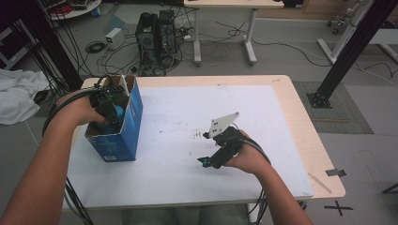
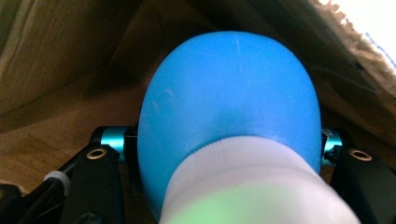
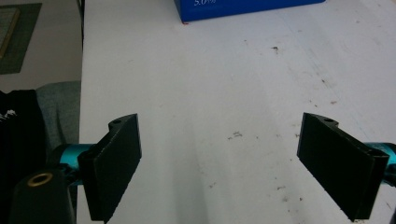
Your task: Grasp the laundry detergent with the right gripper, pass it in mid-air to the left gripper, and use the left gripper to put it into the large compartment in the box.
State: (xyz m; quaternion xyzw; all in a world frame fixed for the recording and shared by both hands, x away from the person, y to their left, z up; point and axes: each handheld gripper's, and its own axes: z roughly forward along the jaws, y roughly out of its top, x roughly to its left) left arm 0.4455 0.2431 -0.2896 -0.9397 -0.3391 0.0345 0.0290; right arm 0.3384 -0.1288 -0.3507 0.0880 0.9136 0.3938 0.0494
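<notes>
Here the left tool [image 1: 109, 111] reaches into the blue box [image 1: 126, 131] gripping a blue bottle [image 2: 229, 107]; the right tool [image 3: 219, 170] gapes wide.

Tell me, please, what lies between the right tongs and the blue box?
Nothing but bare white mat, lightly speckled with dark marks. The high view shows the stretch between the right tongs and the blue box; the right gripper view shows it too.

The left tongs [image 1: 109, 111] reach down inside the open box [image 1: 126, 136], which stands on the table [image 1: 300, 122] at its left edge. Between their jaws sits a bottle [image 2: 229, 107], its rounded end pointing away from them toward the box wall. The right tongs [image 1: 206, 161] hover over the mat [image 1: 178, 108], well to the right of the box, jaws wide apart, with the box beyond them.
</notes>
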